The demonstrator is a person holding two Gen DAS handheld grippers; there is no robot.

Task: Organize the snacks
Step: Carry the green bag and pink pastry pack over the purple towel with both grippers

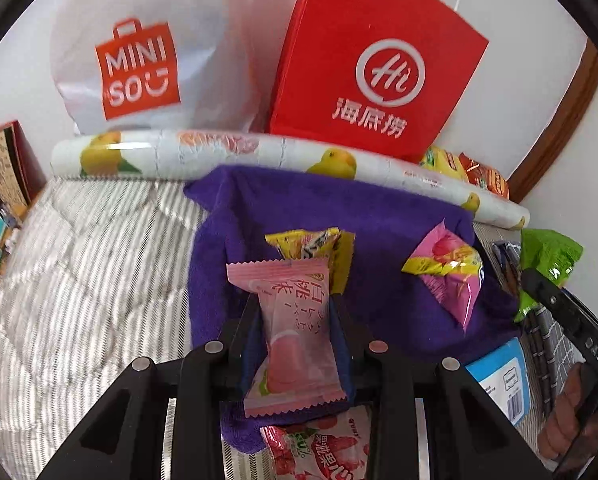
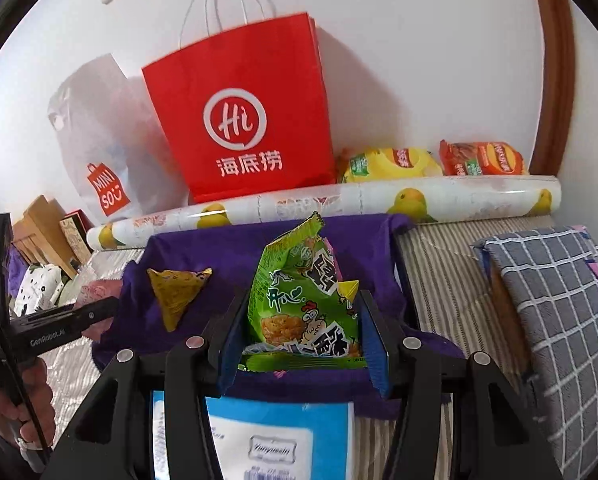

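Observation:
In the left wrist view my left gripper [image 1: 295, 312] is shut on a pink peach-print snack packet [image 1: 295, 344], held above a purple cloth [image 1: 379, 216]. On the cloth lie a yellow packet [image 1: 307, 242] and a pink-and-yellow packet [image 1: 447, 276]. In the right wrist view my right gripper [image 2: 303, 308] is shut on a green chicken-print snack packet [image 2: 299, 300] over the same purple cloth [image 2: 227, 256]. A yellow triangular packet [image 2: 177, 292] lies there to the left. The left gripper [image 2: 95, 308] shows at the left edge with a hand under it.
A red paper bag [image 2: 239, 120] and a white plastic bag [image 1: 139, 60] stand against the wall behind a fruit-print roll [image 2: 379, 200]. Chip bags [image 2: 391, 166] sit behind the roll. A blue-white box [image 2: 259, 432] lies near, a red strawberry packet [image 1: 319, 452] below, a checked pillow [image 2: 559, 320] right.

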